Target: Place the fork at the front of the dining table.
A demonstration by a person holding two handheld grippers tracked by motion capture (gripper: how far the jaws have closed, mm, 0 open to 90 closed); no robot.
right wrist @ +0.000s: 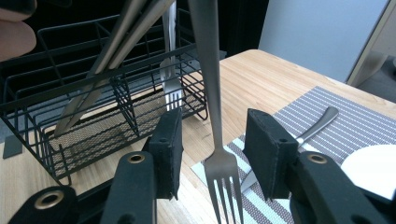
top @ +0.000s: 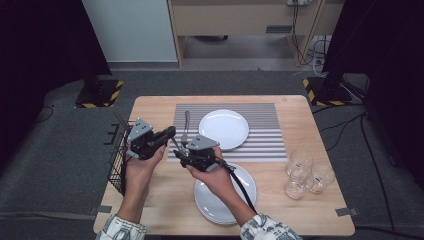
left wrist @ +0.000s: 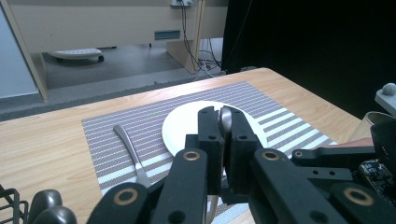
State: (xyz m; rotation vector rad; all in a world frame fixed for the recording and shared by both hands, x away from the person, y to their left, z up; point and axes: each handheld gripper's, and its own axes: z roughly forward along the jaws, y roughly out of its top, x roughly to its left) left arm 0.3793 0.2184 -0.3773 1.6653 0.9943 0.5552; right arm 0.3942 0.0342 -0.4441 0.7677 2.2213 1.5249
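Left gripper: pinching fork handle | Right gripper: spread, fork between untouched | Risk: tines snag placemat at 3 o'clock, misgrip

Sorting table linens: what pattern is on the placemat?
Grey and white stripes on the placemat, clearest in the left gripper view.

- A silver fork is hanging nearly upright, tines down, above the table's near-left part, just beside a wire rack.
- Its handle end is possibly being pinched.
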